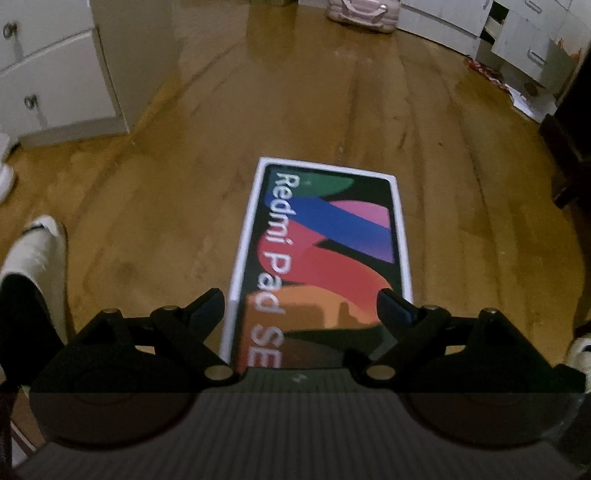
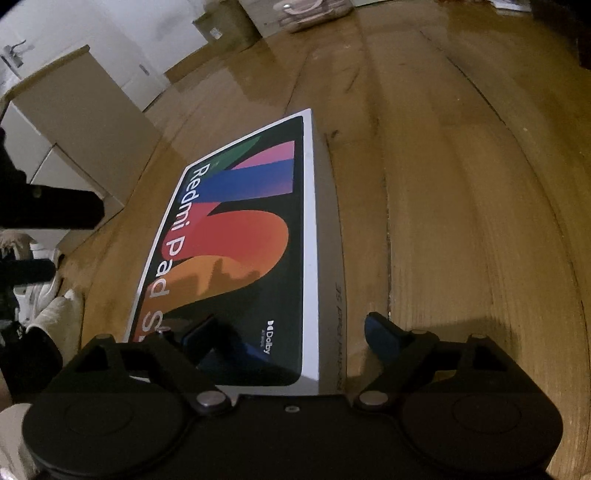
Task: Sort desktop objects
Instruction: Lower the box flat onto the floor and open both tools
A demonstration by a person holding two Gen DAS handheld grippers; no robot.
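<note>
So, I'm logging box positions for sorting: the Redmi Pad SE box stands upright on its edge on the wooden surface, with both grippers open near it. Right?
Not quite. The Redmi Pad SE box lies flat, printed face up, on the wooden surface, as the right wrist view shows. The rest holds: the left gripper and right gripper are both open, holding nothing.

- I count one Redmi Pad SE box point(image 1: 325, 254), lying at twelve o'clock from my left gripper.
- One pink bag point(image 1: 364, 13), far off at twelve.
- Two white drawer cabinets: one point(image 1: 55, 66) at ten, one point(image 1: 532, 44) at two.
</note>
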